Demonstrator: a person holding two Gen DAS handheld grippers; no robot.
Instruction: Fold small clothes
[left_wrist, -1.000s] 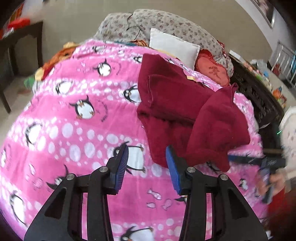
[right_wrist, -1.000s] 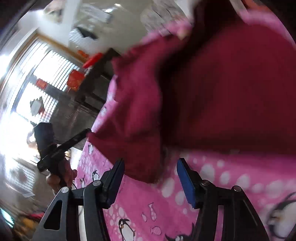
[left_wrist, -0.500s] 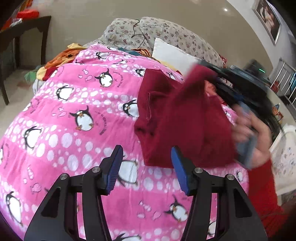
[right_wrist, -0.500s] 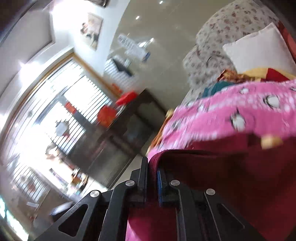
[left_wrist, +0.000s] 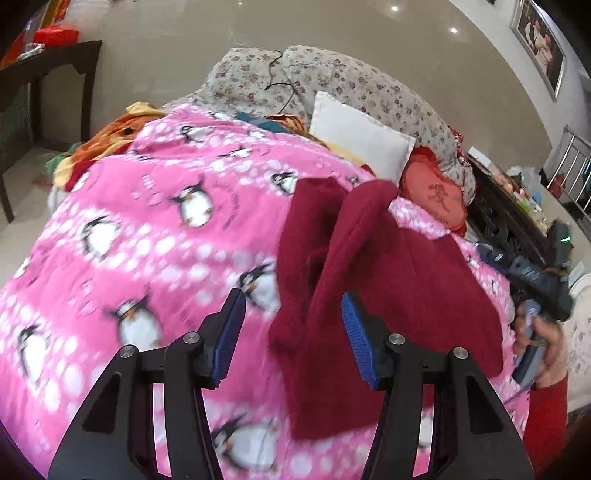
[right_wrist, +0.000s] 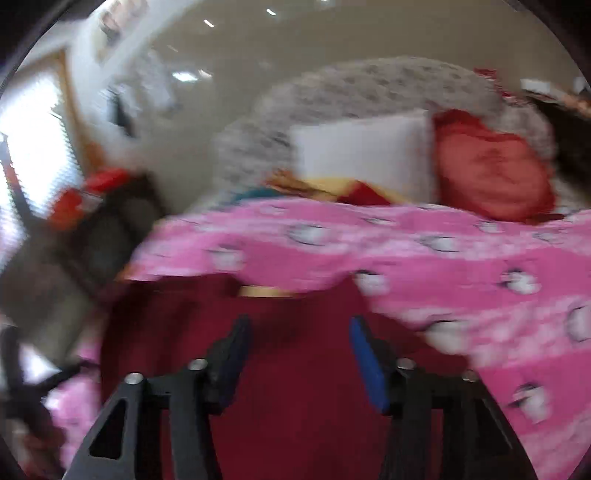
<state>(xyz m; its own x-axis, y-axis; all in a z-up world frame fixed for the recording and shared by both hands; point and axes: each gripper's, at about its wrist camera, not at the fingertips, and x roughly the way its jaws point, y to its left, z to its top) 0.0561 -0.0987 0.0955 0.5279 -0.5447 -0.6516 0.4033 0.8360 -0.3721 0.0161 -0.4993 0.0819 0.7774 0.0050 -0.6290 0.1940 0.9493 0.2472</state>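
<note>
A dark red knit garment (left_wrist: 388, 280) lies folded over itself on the pink penguin blanket (left_wrist: 155, 236). My left gripper (left_wrist: 293, 336) is open and empty, hovering just in front of the garment's near left edge. In the right wrist view, which is blurred, my right gripper (right_wrist: 299, 363) is open and empty above the red garment (right_wrist: 295, 413). The right gripper's body and the hand holding it show at the far right of the left wrist view (left_wrist: 535, 291), beside the garment.
A white pillow (left_wrist: 360, 136), a red cushion (left_wrist: 436, 192) and a floral quilt (left_wrist: 332, 81) lie at the head of the bed. Orange and yellow clothes (left_wrist: 107, 147) are heaped at the far left edge. A dark table (left_wrist: 44, 74) stands left of the bed.
The right gripper was shut on the garment's edge, carrying it across; now it is open and the fabric lies on the bed, folded over. The left gripper stayed open, moving slightly closer.
</note>
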